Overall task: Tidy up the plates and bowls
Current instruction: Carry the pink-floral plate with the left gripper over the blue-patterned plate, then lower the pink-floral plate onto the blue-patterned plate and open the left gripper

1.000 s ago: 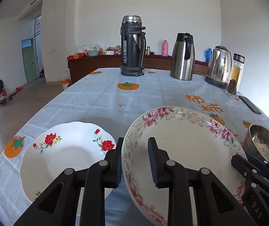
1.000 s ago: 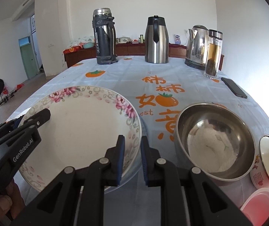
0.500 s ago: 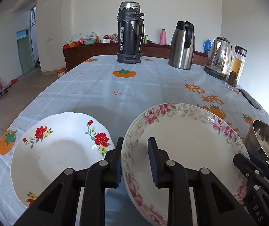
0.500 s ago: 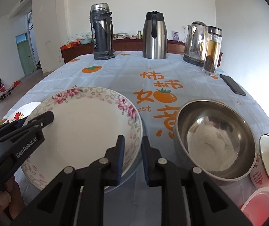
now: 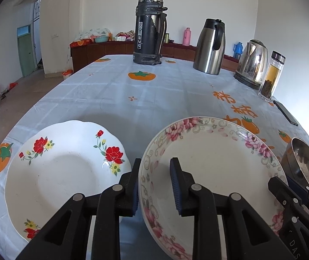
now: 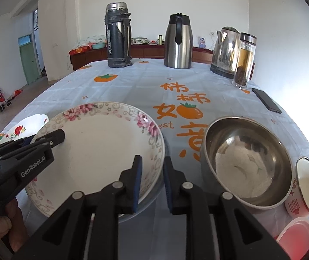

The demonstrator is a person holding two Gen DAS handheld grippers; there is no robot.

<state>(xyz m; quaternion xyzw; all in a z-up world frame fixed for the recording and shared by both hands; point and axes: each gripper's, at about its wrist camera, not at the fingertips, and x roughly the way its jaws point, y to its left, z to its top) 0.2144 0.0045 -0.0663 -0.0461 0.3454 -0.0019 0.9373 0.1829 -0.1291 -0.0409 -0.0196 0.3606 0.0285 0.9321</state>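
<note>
A pink-flowered plate (image 5: 210, 169) is held up off the table by both grippers, tilted. My left gripper (image 5: 155, 186) is shut on its left rim. My right gripper (image 6: 152, 182) is shut on its right rim (image 6: 156, 151). The same plate fills the middle of the right wrist view (image 6: 98, 149). A white plate with red flowers (image 5: 63, 171) lies on the table just left of it and shows at the left edge of the right wrist view (image 6: 22, 127). A steel bowl (image 6: 245, 162) stands to the right.
A small enamel cup (image 6: 306, 186) and a pink lid (image 6: 295, 236) sit at the near right. A black thermos (image 5: 150, 30), a steel jug (image 5: 210, 47), a kettle (image 5: 251, 65), a tea bottle (image 5: 272, 75) and a phone (image 5: 285, 112) stand further back.
Both grippers and the pink-flowered plate have shifted a little to the right, away from the red-flowered plate. The grip on both rims is unchanged.
</note>
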